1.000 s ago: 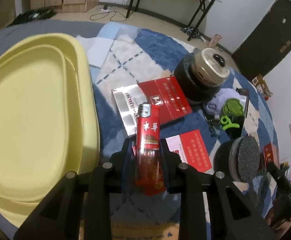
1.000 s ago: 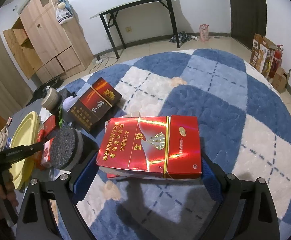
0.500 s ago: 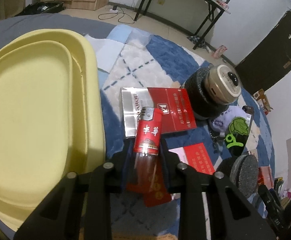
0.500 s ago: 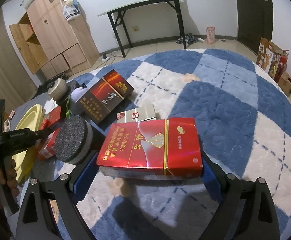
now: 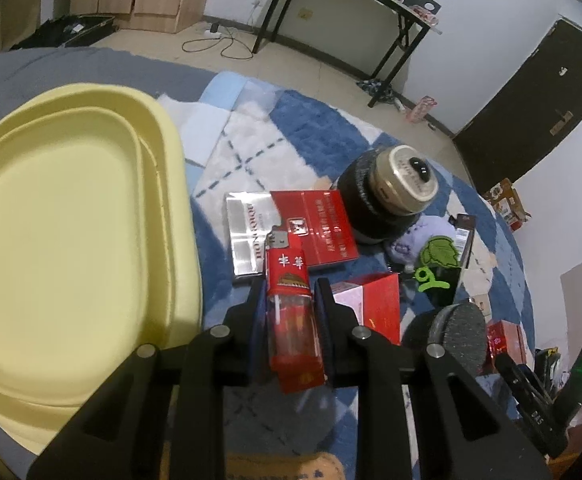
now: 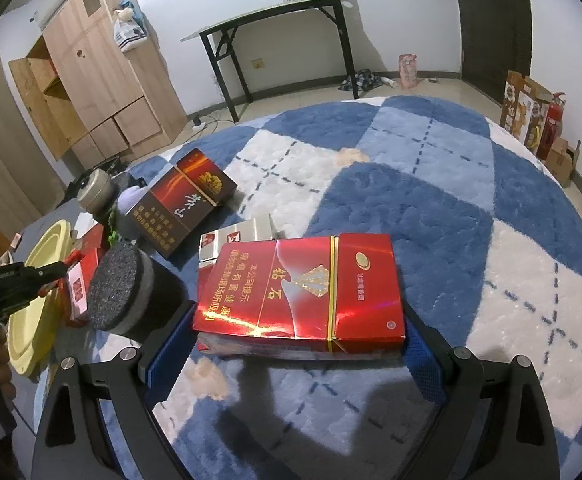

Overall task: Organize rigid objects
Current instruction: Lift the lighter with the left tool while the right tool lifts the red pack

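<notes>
Blue-and-white rug [image 5: 319, 140] underfoot: my left gripper [image 5: 289, 300] clamps the red lighter [image 5: 291, 300] beside the yellow tray [image 5: 171, 184]; my right gripper [image 6: 297, 332] grips a red carton [image 6: 303, 288]. Next, I'd carry both to the tray.

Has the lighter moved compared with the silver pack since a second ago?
Yes. The lighter, clamped in the left gripper, now has its metal top overlapping the silver pack less than earlier, sitting nearer the pack's lower right corner.
</notes>
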`<state>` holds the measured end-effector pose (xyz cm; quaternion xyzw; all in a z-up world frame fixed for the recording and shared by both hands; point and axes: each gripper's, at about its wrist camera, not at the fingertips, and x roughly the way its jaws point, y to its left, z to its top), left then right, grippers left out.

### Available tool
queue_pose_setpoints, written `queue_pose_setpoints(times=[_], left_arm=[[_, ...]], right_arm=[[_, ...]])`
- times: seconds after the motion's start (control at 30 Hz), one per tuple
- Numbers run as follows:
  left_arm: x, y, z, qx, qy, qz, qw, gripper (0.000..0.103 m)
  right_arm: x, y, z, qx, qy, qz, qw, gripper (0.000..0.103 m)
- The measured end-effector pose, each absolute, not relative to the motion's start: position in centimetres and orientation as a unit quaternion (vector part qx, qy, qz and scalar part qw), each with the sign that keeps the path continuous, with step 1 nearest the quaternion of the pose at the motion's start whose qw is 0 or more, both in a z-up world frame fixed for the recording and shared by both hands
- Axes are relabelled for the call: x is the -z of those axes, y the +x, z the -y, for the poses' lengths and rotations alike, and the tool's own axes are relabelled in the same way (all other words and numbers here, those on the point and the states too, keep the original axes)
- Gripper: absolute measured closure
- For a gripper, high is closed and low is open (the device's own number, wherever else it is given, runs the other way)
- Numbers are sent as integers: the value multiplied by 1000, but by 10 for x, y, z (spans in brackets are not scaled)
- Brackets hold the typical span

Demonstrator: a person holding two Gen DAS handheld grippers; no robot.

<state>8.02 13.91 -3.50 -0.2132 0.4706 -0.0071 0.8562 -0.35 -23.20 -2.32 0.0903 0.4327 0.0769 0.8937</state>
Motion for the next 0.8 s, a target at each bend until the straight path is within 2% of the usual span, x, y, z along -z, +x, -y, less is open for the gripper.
queue_pose_setpoints(times=[0.23, 0.5, 0.7, 0.8], left_arm=[[40, 82, -135, 16, -200, -481, 853, 78], [57, 91, -151, 9, -250, -487, 837, 76], [58, 101, -153, 3, -253, -481, 839, 64], [58, 104, -152, 6, -261, -479, 838, 63]], right_arm=[[28, -5, 236, -78, 103, -440, 889, 9], [32, -1, 233, -82, 99, -442, 888, 9], [35, 1, 231, -82, 97, -441, 889, 8], [36, 1, 229, -84, 94, -441, 889, 8]])
